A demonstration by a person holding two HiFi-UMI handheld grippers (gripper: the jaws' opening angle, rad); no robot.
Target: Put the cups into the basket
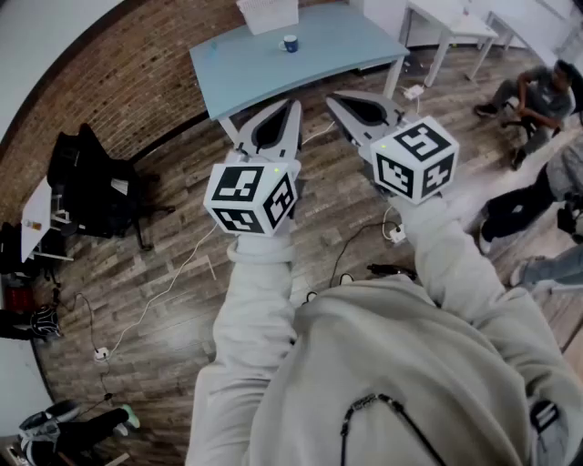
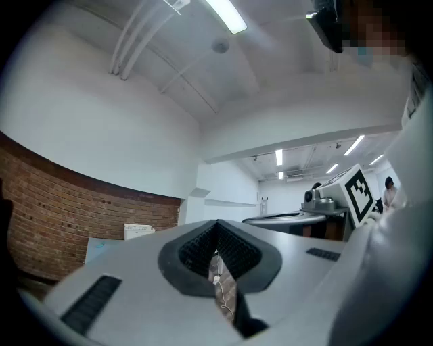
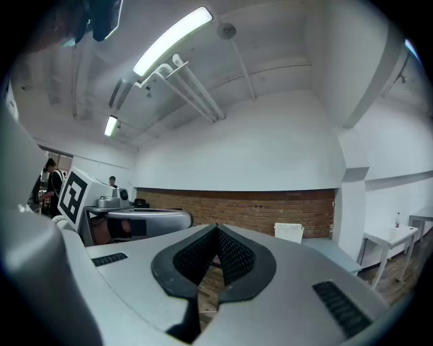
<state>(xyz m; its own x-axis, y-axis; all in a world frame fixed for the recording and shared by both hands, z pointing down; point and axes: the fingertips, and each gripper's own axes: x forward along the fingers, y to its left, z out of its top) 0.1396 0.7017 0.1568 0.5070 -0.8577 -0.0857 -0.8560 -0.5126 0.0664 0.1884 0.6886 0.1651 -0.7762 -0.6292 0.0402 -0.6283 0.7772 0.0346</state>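
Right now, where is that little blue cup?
In the head view the blue cup stands on the pale blue table at the top centre, just right of a white object near the table's far edge.

Tiny, indistinct cup (image 1: 290, 43) near a white object (image 1: 268, 13) partly beyond the top edge

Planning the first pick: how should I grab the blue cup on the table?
Probably pinch the blue cup by its rim, one jaw inside, coming from above: it seems to stand upright, mouth up, with bare table around it.
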